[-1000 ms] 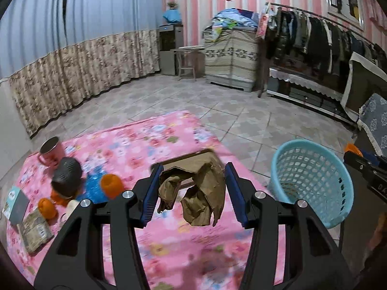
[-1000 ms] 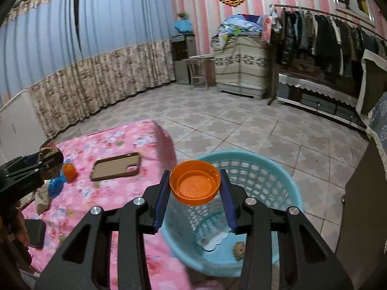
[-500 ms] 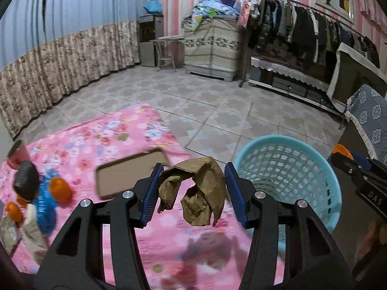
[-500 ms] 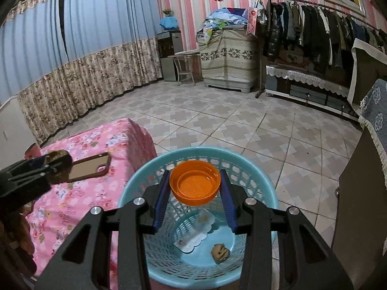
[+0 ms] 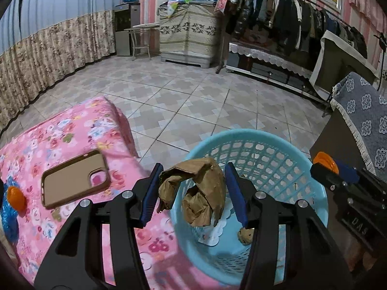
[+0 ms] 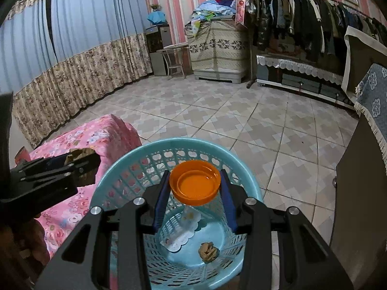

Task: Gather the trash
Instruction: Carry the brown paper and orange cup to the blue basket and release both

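1. A brown phone case [image 5: 72, 177] lies flat on the pink floral cloth [image 5: 72, 130], with a small orange object [image 5: 15, 197], possibly a fruit, near its left end.
2. The left gripper [image 5: 192, 191] pinches a crumpled brown paper [image 5: 200, 193] over the near rim of the blue laundry basket [image 5: 319, 193].
3. Inside the basket lie a white wrapper [image 6: 181, 234] and a brown paper wad [image 6: 208, 252].
4. The right gripper [image 6: 194, 188] clamps an orange plastic lid [image 6: 194, 184] above the basket's opening.

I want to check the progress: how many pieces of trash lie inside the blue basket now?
2: a white scalloped paper and a small brown crumpled wad, both on the bottom of the blue basket. The gripper fingers may hide more.
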A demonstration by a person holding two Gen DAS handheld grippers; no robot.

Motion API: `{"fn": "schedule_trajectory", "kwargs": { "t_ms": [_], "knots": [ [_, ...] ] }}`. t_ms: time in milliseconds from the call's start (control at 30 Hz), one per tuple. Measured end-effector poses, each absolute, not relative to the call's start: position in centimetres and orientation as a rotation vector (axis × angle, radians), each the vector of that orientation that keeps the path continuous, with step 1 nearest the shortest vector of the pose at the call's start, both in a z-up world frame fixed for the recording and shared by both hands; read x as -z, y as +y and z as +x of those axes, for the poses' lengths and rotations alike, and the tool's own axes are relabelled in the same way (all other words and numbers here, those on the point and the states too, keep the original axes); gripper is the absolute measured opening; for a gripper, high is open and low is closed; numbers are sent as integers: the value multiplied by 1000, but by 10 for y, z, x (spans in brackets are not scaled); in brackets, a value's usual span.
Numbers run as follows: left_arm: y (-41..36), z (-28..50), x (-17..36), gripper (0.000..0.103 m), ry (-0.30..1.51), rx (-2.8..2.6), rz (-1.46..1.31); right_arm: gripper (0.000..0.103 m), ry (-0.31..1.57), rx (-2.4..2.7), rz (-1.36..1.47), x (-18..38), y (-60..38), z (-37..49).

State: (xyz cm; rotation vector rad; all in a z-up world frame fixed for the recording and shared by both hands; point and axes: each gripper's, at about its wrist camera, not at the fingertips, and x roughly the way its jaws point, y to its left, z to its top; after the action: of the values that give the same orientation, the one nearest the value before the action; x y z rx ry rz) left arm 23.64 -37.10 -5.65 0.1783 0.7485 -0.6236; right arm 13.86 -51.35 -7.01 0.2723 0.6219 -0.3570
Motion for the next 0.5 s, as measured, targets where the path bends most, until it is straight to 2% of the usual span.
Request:
{"fn": "schedule_trajectory", "kwargs": {
  "t_ms": [267, 300, 367, 500],
  "knots": [
    [-384, 238, 59, 56, 755, 647, 194, 40, 621, 363, 289, 73, -519, 138],
    [-384, 237, 59, 58, 754, 647, 198, 40, 623, 364, 290, 73, -519, 138],
    [-382, 236, 57, 71, 738, 635, 210, 40, 625, 367, 288, 74, -520, 139],
    [-374, 234, 50, 80, 712, 612, 213, 40, 630, 366, 291, 75, -519, 142]
  ]
}}
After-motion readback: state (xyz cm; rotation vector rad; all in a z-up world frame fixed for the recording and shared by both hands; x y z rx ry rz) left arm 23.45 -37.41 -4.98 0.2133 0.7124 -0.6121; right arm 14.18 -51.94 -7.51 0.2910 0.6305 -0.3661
